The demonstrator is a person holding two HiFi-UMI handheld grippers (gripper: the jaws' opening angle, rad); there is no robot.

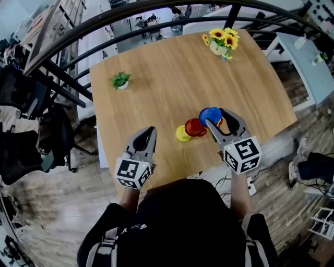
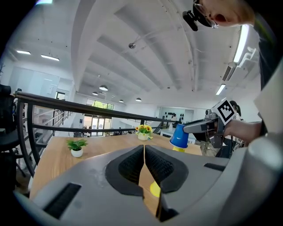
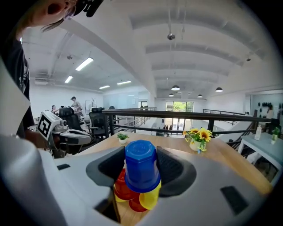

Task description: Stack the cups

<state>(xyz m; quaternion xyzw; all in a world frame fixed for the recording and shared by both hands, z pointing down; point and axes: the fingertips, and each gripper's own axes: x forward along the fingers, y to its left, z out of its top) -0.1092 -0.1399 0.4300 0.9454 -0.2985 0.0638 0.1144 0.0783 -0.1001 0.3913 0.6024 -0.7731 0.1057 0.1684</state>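
An upside-down blue cup (image 1: 211,115) (image 3: 141,164) hangs just above the wooden table (image 1: 172,73), with my right gripper (image 1: 215,119) (image 3: 141,154) shut on its sides. Right under and beside it lie a red cup (image 1: 195,127) (image 3: 123,190) and a yellow cup (image 1: 182,133) (image 3: 151,198). My left gripper (image 1: 148,135) (image 2: 143,152) is shut with nothing in it, near the table's front edge, left of the cups. In the left gripper view the blue cup (image 2: 179,136) shows at the right and the yellow cup (image 2: 154,189) just below the jaws.
A small potted green plant (image 1: 120,80) stands at the table's far left. A sunflower vase (image 1: 222,41) stands at the far right. A dark railing (image 1: 156,13) curves behind the table, with office chairs (image 1: 23,125) off its left side.
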